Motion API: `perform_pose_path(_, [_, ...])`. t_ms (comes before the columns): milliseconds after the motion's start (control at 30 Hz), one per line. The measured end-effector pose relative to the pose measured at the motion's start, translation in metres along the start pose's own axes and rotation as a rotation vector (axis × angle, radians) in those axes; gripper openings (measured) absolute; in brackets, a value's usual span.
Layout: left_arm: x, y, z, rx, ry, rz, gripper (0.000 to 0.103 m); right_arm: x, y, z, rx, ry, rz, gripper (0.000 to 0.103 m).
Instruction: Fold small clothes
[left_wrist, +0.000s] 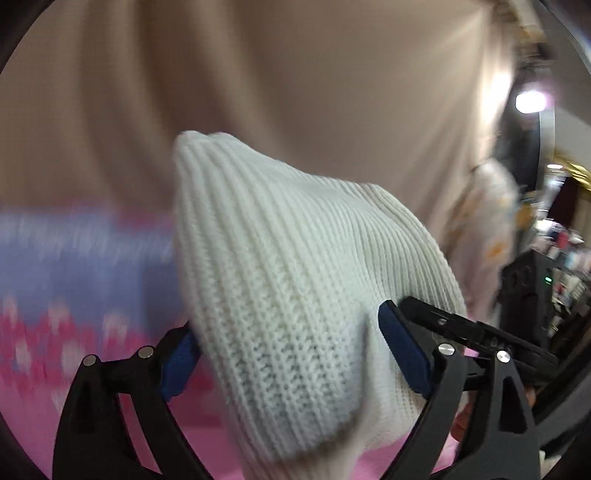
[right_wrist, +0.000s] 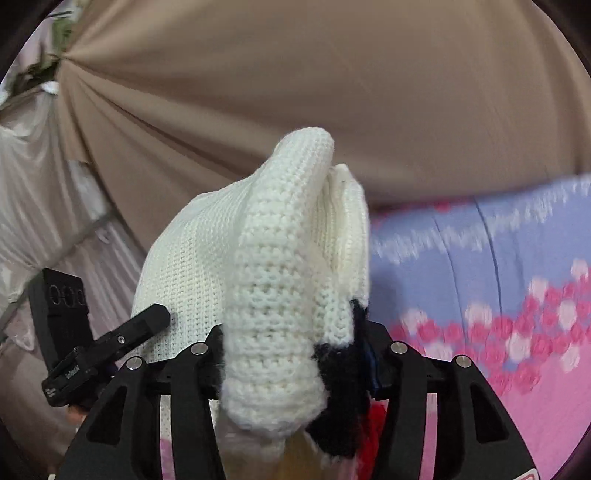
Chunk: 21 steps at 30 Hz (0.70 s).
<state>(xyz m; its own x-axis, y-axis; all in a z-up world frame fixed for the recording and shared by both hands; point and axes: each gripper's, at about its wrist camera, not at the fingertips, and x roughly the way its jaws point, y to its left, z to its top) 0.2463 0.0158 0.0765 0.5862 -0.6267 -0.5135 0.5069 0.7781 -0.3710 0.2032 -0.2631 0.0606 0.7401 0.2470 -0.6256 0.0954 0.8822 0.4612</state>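
A white ribbed knit garment (left_wrist: 295, 288) is held up in the air between both grippers. My left gripper (left_wrist: 291, 354) has its blue pads on either side of a wide fold of the knit and is shut on it. My right gripper (right_wrist: 295, 354) is shut on a bunched, rolled edge of the same garment (right_wrist: 273, 295), which has a black fuzzy patch (right_wrist: 340, 384) and a bit of red at the bottom. The other gripper shows in each view, at the right edge of the left wrist view (left_wrist: 480, 336) and at the left in the right wrist view (right_wrist: 107, 343).
A pink and lilac flowered bedspread (right_wrist: 498, 302) lies below and also shows in the left wrist view (left_wrist: 74, 295). A beige curtain (right_wrist: 332, 92) hangs behind. A bright lamp (left_wrist: 530, 101) and cluttered shelves are at the far right.
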Motion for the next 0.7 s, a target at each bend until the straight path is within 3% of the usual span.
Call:
perform_pose_path(33, [0.022, 0.02, -0.016, -0.056, 0.074, 0.069, 0.083, 0.022, -0.023, -0.02, 0.063, 0.071, -0.073, 0.049])
perform_pose_path(67, [0.037, 0.04, -0.034, -0.108, 0.129, 0.124, 0.08, 0.026, -0.038, -0.034, 0.114, 0.087, -0.062, 0.047])
perform_pose_path(100, [0.04, 0.052, -0.048, -0.142, 0.157, 0.138, 0.08, 0.022, -0.05, -0.047, 0.177, 0.083, 0.011, 0.049])
perform_pose_path(200, [0.02, 0.065, -0.071, -0.228, 0.156, 0.124, 0.082, -0.003, -0.051, -0.051, 0.198, 0.042, 0.023, 0.051])
perform_pose_path(333, [0.0, 0.044, -0.067, -0.167, 0.118, 0.221, 0.081, -0.014, -0.02, -0.026, 0.072, 0.003, 0.014, 0.052])
perform_pose_path(433, [0.0, 0.023, -0.066, -0.069, 0.094, 0.315, 0.081, 0.002, 0.001, -0.005, -0.025, -0.008, -0.025, 0.056])
perform_pose_path(567, [-0.007, 0.021, -0.064, -0.046, 0.106, 0.311, 0.081, 0.041, 0.01, 0.017, -0.077, 0.046, -0.093, 0.061])
perform_pose_path(633, [-0.007, 0.022, -0.065, -0.051, 0.107, 0.32, 0.081, 0.059, 0.017, 0.024, -0.118, 0.095, -0.101, 0.037])
perform_pose_path(667, [-0.01, 0.025, -0.067, -0.055, 0.107, 0.325, 0.081, 0.063, 0.027, 0.03, -0.154, 0.117, -0.094, 0.016])
perform_pose_path(700, [-0.01, 0.028, -0.068, -0.057, 0.105, 0.329, 0.081, 0.059, 0.036, 0.036, -0.173, 0.106, -0.058, 0.015])
